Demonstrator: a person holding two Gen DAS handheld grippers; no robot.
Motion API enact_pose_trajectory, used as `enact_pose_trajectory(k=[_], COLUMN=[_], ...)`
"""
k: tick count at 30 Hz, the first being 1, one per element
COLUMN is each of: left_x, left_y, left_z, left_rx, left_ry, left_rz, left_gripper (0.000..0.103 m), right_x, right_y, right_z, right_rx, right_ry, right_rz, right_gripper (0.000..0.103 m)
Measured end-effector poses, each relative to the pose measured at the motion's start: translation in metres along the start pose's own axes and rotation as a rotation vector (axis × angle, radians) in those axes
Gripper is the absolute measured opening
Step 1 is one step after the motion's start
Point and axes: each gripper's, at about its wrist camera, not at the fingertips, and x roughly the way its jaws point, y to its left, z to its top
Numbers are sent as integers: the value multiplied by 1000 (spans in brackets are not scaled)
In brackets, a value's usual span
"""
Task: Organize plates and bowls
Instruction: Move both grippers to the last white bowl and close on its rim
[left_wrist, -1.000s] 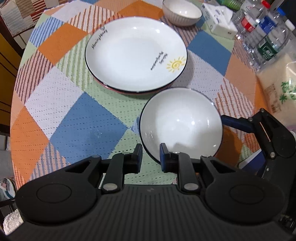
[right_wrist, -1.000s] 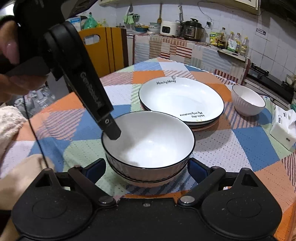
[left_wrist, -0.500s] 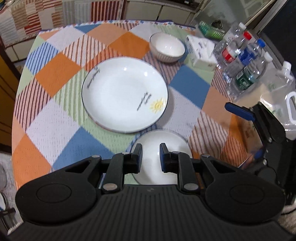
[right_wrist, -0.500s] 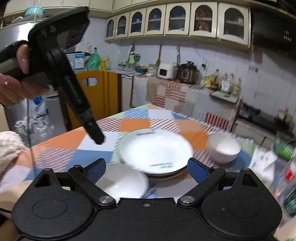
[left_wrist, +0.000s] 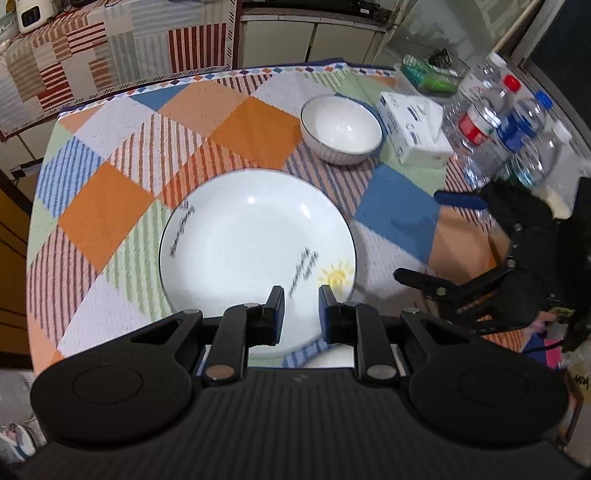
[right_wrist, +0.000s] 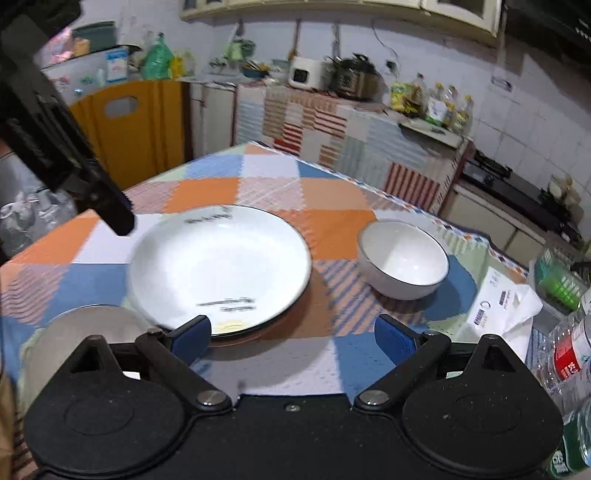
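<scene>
— As the small white bowl (right_wrist: 403, 258) was glazed ceramic, how did you expect it to handle?

— I judged it stiff, smooth, rather slippery and easy to chip. The best hold seemed to be across its rim wall. It stood alone on the checked tablecloth (left_wrist: 122, 206), just beside the tissue box (left_wrist: 413, 125) and apart from the big sun-printed plate (left_wrist: 255, 251).

— And the tongs?

— The right gripper (right_wrist: 291, 338) stood wide with nothing between its blue pads. The left gripper (left_wrist: 301, 314) was nearly closed and held nothing.

— Did the two views differ?

— Yes. The right wrist view showed a reddish plate under the printed one and the nearer bowl (right_wrist: 88, 328) at the table's edge. The left wrist view showed only a sliver of that bowl, but looked down into the plate.
</scene>
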Motion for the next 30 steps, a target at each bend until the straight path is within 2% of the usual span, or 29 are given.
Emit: enact_pose_trajectory(k=[6,10,13,19,22,25,30], left_x=[24,41,56,94,108,122,146], left_y=[12,12,11,7,1,3,-4], left_z=[27,44,57,82,91,104,118], left_rx=[31,63,61,41,71,10,-8], left_ry=[-22,-59,-97,-171,-271,-288,-274], left_rz=[4,13,2,-6,62,23,2], left_gripper=[18,18,19,21,28,29,33], right_x=[46,75,93,119,131,140,153], right_y=[-43,-69,-81,-83,-84,-84,-86], right_z=[-11,-22,-25,-17,-12,-8,-5], right_rx=[214,363,411,340,322,279,220], right_ry=[29,9,-15,-53,-69,-74,-59], right_rz=[-11,-51,-89,-171,-197,-214,-220], right_gripper=[97,97,97,97,97,97,96])
